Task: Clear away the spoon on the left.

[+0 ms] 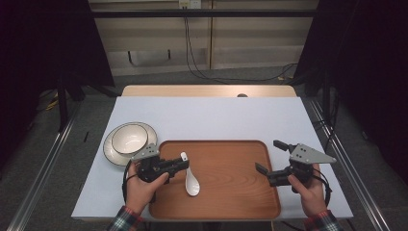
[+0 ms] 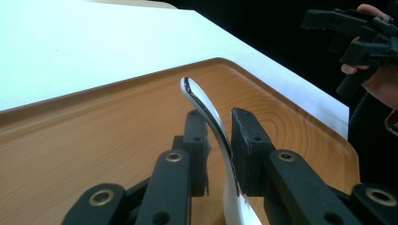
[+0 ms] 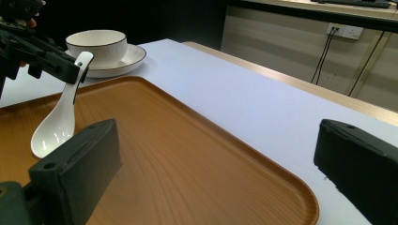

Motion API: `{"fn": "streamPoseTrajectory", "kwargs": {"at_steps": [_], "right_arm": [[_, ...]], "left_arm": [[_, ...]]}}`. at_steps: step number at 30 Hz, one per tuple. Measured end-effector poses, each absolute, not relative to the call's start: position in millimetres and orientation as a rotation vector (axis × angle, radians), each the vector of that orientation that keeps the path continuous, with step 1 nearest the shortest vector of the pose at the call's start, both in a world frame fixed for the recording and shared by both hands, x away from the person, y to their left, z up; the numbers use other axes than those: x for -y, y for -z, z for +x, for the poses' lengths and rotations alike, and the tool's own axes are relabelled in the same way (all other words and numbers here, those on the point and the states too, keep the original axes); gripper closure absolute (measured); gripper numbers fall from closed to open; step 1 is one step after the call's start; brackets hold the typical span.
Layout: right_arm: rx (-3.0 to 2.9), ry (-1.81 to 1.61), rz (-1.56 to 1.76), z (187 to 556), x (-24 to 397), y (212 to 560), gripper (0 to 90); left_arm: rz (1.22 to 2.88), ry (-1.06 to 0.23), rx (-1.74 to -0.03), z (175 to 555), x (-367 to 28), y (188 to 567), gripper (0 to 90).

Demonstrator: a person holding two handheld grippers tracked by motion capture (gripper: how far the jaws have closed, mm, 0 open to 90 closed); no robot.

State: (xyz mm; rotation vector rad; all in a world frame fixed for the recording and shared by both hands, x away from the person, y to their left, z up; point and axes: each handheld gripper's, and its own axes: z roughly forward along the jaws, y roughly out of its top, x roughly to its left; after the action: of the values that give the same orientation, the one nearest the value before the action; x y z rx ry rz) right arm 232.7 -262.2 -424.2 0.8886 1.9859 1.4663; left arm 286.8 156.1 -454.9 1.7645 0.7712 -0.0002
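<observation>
jaws on my left gripper (image 1: 182, 164) are pinched onto the handle of the white spoon (image 1: 191, 181), and my right gripper (image 1: 270, 156) hangs with its jaws spread wide, nothing between them. on the white counter (image 1: 216, 115) sits the wooden tray (image 1: 231, 192), and the spoon is the one thing in it, bowl end resting low on the wood near the tray's left side, handle angled up into my left jaws. left of the tray a white bowl (image 1: 129, 138) sits in a white plate (image 1: 110, 151); i can't see anything inside it. my right gripper hovers at the tray's right edge, well apart from the spoon.
</observation>
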Motion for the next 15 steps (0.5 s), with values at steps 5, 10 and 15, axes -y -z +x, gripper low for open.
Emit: {"fn": "streamPoseTrajectory", "kwargs": {"at_steps": [5,10,15], "right_arm": [[-1.987,-1.467,0.887,232.7,262.2,424.3,0.4],[-1.983,-1.46,0.891,232.7,262.0,424.5,0.4],[-1.986,-1.46,0.884,232.8,261.5,424.8,0.4]], "left_arm": [[1.771,-0.014,-0.777,287.6,-156.1,455.9,75.6],[1.786,-0.037,-0.774,287.6,-155.4,455.9,74.7],[1.796,-0.05,-0.774,288.0,-154.7,456.9,73.5]]}}
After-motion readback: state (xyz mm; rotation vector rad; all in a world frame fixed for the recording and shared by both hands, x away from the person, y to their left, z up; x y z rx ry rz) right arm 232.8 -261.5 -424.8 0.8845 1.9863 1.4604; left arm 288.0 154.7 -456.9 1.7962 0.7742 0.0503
